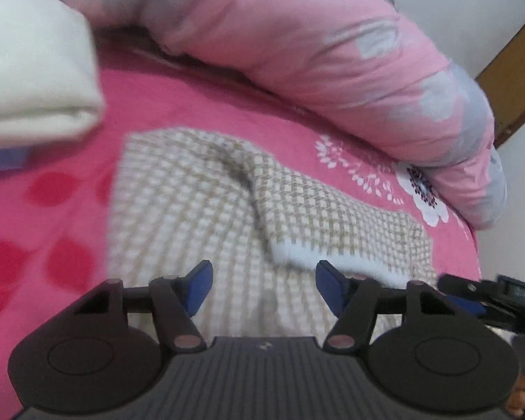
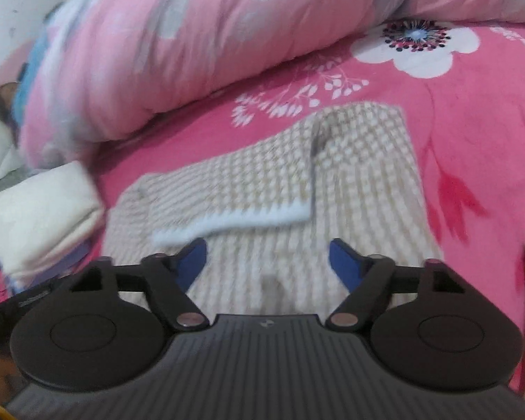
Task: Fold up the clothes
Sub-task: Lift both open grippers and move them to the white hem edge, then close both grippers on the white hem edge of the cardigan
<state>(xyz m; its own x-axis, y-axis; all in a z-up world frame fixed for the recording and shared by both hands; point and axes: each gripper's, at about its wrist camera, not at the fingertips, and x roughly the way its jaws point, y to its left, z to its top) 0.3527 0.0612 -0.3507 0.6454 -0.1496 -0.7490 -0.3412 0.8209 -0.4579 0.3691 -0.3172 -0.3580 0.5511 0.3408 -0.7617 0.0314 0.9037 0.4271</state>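
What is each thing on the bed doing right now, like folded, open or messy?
Checked garment: lying on the bed, one white-edged part folded over, not held.
Cream cloth: folded, beside the garment.
Pink quilt: bunched up behind.
Pink bedsheet: spread flat.
Left gripper: fingers open, empty.
Right gripper: fingers open, empty.

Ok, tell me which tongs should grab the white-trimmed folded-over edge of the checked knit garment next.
Left, probably. The open left tongs sit just short of the white-trimmed edge on the beige checked knit garment; the right tongs, also open, hang beside its end.
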